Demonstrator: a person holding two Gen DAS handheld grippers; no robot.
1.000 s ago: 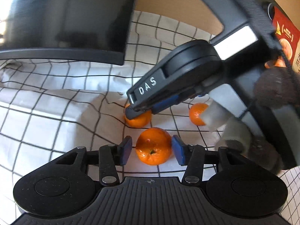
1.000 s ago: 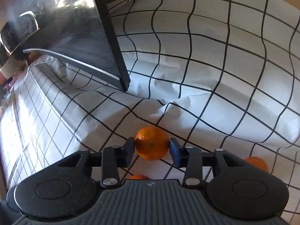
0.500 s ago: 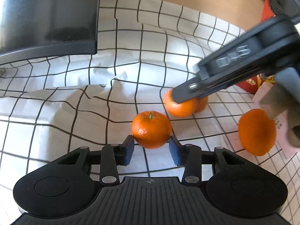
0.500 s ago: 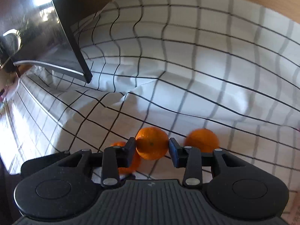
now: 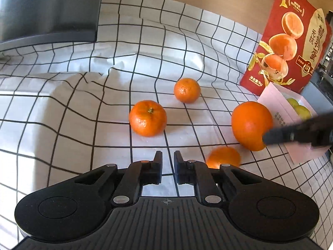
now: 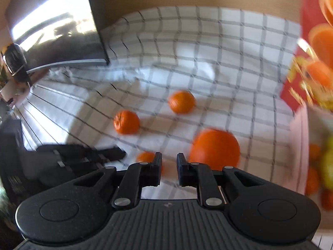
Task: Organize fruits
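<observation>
My left gripper (image 5: 166,162) is shut with nothing between its fingers. Just ahead of it a mandarin with a stem (image 5: 147,118) lies on the checked cloth (image 5: 62,125). A smaller mandarin (image 5: 187,90) sits farther back, and another small mandarin (image 5: 223,160) peeks from behind the right finger. To the right lies a large orange (image 5: 250,125), with the dark tip of my right gripper (image 5: 270,138) in front of it. In the blurred right wrist view my right gripper (image 6: 168,162) is shut and empty, low over the large orange (image 6: 214,148).
A red snack bag (image 5: 291,41) stands at the back right. A pale pink box (image 5: 276,104) holding yellow-green fruit lies in front of it. A dark monitor (image 5: 47,10) stands at the back left. The cloth is wrinkled in the middle.
Both grippers had a mandarin between their fingers; now both are shut and empty. The left drew back from its mandarin. The right swung away to the right, toward the box.
</observation>
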